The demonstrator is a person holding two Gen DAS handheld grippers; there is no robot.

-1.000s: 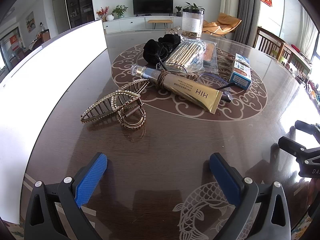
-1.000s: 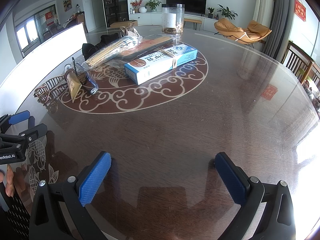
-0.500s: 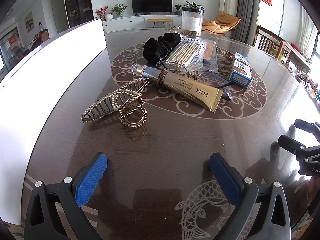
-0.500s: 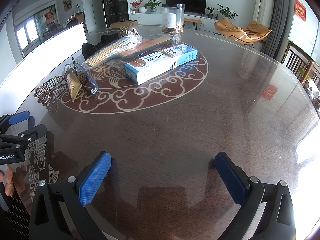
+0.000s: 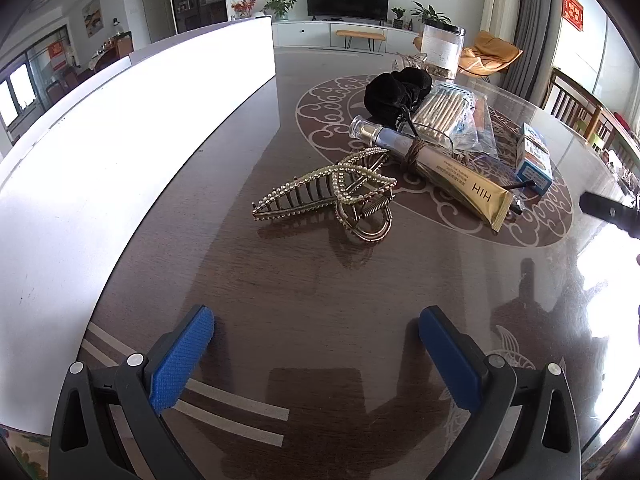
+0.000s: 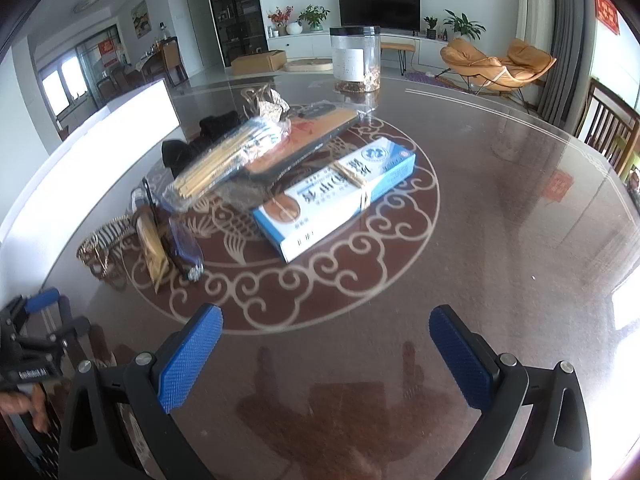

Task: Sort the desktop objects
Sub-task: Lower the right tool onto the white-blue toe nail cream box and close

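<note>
A pile of objects lies on the dark round table (image 5: pixel 320 300). A gold pearl hair claw (image 5: pixel 332 200) is nearest my open, empty left gripper (image 5: pixel 316 352). Behind it lie a gold cosmetic tube (image 5: pixel 448 172), a black scrunchie (image 5: pixel 396 92), a bag of wooden sticks (image 5: pixel 444 108) and a blue-white box (image 5: pixel 534 156). My right gripper (image 6: pixel 326 356) is open and empty, short of the blue-white box (image 6: pixel 336 196). The tube (image 6: pixel 150 248), hair claw (image 6: pixel 102 244) and stick bag (image 6: pixel 236 152) show at its left.
A long white box (image 5: pixel 120 152) runs along the table's left side. A clear jar with a black lid (image 6: pixel 354 56) stands at the far edge. The left gripper's body (image 6: pixel 28 340) shows at the right wrist view's lower left.
Both grippers have moved forward toward the pile. The left one has turned left, so the hair claw sits nearer its centre. Both stay open.
</note>
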